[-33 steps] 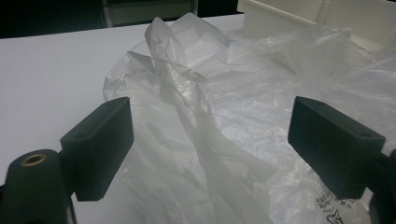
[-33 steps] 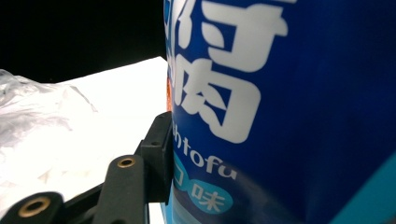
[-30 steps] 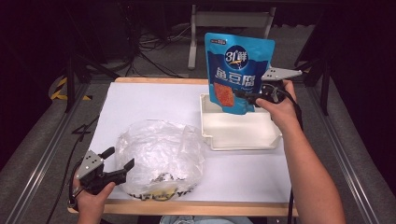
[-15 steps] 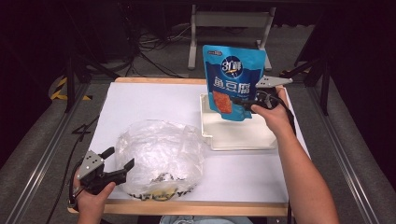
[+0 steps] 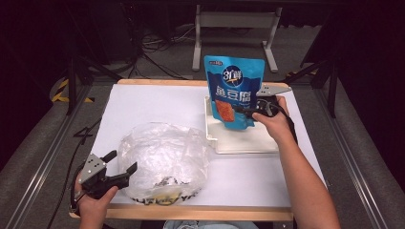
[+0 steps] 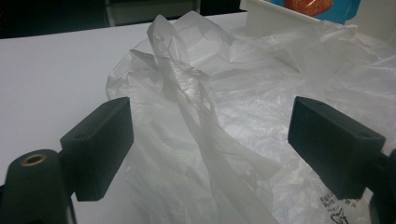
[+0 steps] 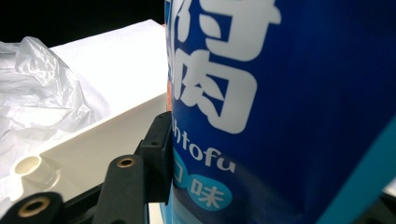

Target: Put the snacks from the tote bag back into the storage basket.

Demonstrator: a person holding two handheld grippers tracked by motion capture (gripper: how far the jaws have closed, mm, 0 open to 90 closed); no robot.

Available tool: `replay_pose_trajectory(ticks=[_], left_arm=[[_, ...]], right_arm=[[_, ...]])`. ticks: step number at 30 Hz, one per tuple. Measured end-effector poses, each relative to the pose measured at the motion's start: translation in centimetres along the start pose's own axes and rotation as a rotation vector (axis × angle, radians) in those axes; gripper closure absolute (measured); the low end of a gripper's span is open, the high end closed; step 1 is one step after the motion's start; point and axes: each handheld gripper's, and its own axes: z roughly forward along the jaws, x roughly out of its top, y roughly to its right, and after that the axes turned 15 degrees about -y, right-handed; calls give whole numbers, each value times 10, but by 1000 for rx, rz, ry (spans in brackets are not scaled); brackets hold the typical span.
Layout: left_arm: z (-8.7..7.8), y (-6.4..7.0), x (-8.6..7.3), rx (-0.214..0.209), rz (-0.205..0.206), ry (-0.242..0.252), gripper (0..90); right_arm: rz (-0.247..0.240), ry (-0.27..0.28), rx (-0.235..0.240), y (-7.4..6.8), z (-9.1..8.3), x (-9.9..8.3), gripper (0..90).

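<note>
Blue pouch (image 5: 233, 90), light and floppy, pinched low by the right tool (image 5: 244, 111); left tool (image 5: 119, 168) gapes beside bag (image 5: 165, 160)

1. A white-topped table (image 5: 143, 109) with a wooden edge stands on grey carpeted floor (image 5: 38, 143).
2. Beyond it the room is dark; black cables (image 5: 143, 52) lie tangled on the floor.
3. A grey metal stand (image 5: 234, 21) rises behind the table.
4. Yellow-black striped tape (image 5: 62, 90) marks the floor at left.
</note>
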Motion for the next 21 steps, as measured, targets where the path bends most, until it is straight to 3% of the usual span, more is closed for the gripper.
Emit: replay_pose_trajectory(ticks=[21], left_arm=[[-1,0,0,1,-1,0,152]], right_arm=[[-4,-18,8,1,13,-7,491]])
